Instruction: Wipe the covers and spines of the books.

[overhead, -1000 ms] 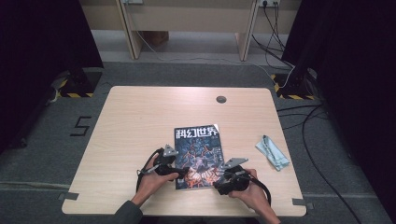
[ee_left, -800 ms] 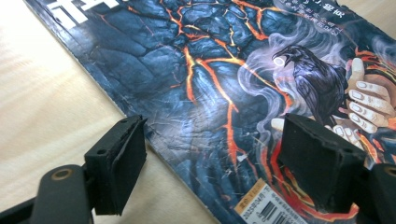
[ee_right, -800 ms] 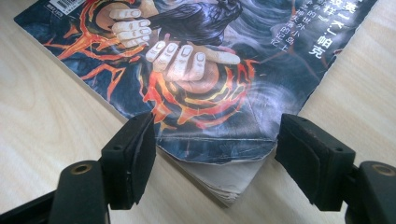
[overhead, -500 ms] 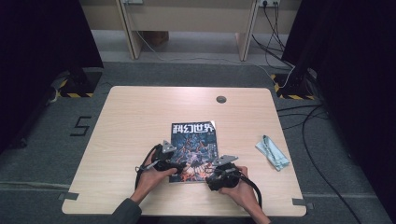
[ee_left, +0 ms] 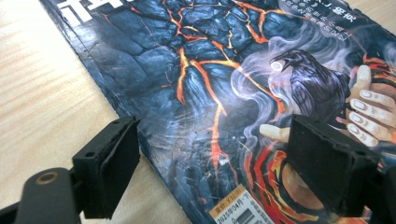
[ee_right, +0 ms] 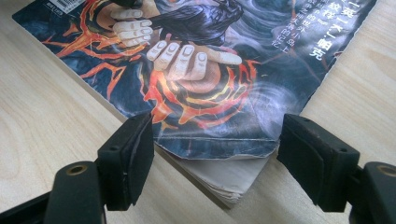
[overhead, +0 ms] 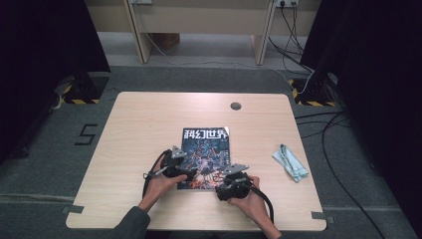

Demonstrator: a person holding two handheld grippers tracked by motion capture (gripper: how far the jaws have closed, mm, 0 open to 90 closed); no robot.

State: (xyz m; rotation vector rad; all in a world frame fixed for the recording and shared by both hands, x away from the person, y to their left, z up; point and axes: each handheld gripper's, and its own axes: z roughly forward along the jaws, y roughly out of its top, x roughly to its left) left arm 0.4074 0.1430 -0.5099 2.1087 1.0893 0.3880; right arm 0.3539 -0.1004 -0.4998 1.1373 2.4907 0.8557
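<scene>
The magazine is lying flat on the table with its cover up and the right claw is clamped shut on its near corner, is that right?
Not quite. The magazine does lie flat on the table with its cover up, but the right claw is open: the right gripper view shows its jaws standing apart on either side of the curled corner, pressing nothing.

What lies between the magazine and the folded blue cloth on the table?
Bare tabletop, seen in the high view: nothing sits between the magazine and the blue cloth.

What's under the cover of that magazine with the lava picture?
At the magazine's near corner the cover curls up, showing a stack of pale page edges resting on the wooden table. What is printed on the pages stays hidden beneath the closed cover.
</scene>
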